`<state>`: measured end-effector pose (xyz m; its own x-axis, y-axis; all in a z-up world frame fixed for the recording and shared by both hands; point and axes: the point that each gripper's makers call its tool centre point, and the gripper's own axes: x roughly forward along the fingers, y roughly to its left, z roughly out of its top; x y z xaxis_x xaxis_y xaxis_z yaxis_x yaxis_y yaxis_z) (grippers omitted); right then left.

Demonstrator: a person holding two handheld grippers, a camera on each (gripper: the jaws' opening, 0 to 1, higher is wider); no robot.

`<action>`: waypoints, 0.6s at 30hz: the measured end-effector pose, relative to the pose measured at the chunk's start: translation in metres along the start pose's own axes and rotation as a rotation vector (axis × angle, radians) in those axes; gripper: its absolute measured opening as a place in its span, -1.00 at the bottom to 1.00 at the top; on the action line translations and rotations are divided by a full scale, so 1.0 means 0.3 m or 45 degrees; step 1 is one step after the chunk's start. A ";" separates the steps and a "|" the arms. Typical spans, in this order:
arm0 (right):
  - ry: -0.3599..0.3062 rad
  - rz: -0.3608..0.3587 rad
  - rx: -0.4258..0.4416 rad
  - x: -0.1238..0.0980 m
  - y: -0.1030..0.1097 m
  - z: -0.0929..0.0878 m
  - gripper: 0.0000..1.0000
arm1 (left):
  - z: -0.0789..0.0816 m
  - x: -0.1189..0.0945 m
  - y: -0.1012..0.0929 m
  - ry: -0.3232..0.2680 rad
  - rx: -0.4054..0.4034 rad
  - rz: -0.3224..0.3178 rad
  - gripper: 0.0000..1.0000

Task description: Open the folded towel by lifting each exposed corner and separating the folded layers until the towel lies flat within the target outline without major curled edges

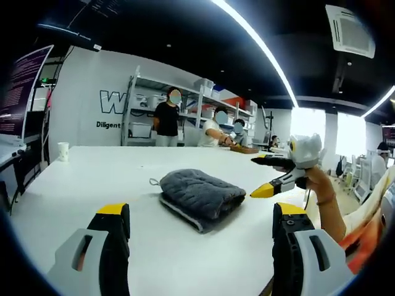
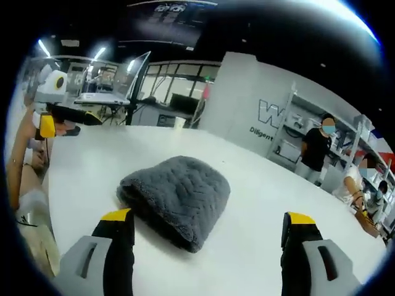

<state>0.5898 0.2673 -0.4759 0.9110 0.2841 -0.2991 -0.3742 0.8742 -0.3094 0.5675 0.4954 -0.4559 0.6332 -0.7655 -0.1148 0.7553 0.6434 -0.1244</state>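
A folded dark grey fluffy towel [image 1: 199, 196] lies on the white table [image 1: 99, 172], with a small hanging loop at its left end. My left gripper [image 1: 200, 219] stands open just short of it, jaws wide apart. The right gripper [image 1: 266, 176] comes in from the right, held by a hand, open, beside the towel's right end. In the right gripper view the same towel [image 2: 176, 196] bulges between and beyond the jaws of my right gripper [image 2: 207, 225], which is open. The left gripper [image 2: 52, 126] appears at the far left, held in a hand.
A white paper cup [image 1: 63, 151] stands at the table's far left. Monitors [image 1: 21, 89] sit left of the table. Several people [image 1: 166, 117] stand by metal shelves behind the table's far edge. The person's forearm [image 1: 330, 203] is at the right table edge.
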 end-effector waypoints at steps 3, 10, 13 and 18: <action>-0.019 0.016 0.012 -0.004 0.002 0.000 0.99 | -0.010 0.003 0.013 0.013 0.005 0.019 0.89; 0.014 0.063 -0.030 0.014 0.046 -0.012 0.99 | -0.027 0.004 0.027 0.035 -0.011 0.029 0.89; 0.021 0.084 -0.068 0.027 0.084 0.006 0.98 | -0.029 0.008 0.024 0.039 -0.011 0.022 0.89; -0.032 0.170 -0.137 0.050 0.190 0.070 0.94 | -0.032 0.012 0.015 0.047 -0.009 0.004 0.88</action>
<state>0.5858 0.3298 -0.4792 0.8553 0.4058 -0.3221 -0.5076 0.7810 -0.3640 0.5714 0.4957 -0.4663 0.6287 -0.7627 -0.1516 0.7521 0.6459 -0.1308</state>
